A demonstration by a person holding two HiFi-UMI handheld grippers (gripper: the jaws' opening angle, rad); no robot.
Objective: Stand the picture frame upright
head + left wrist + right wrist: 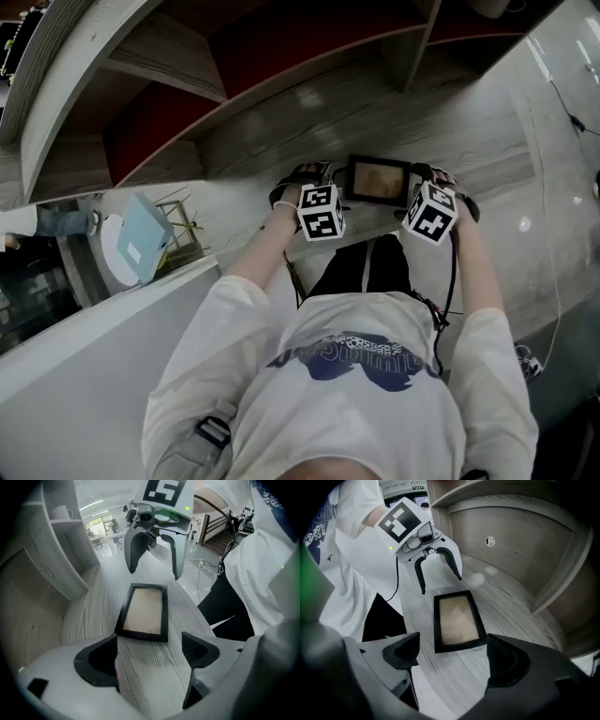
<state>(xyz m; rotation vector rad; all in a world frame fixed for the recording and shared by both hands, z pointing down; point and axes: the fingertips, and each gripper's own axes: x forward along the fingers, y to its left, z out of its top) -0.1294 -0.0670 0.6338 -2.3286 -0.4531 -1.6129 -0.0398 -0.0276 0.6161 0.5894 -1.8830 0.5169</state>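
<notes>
Hovering at either end of the picture frame (457, 620), flat on the wooden shelf (511, 597): left gripper (152, 660) and right gripper (457, 656), jaws wide apart, empty.

Shelf wall (511, 559) behind picture frame (457, 620); bare wood around.

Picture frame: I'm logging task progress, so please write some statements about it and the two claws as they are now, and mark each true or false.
1. The picture frame lies flat on the wooden shelf. True.
2. The left claw is shut on the frame. False: it is open, with only bare shelf between its jaws.
3. The right claw is open and empty. True.
4. Both claws are at the same end of the frame. False: there is one at each end.
5. The frame's border is white. False: it is black.
</notes>
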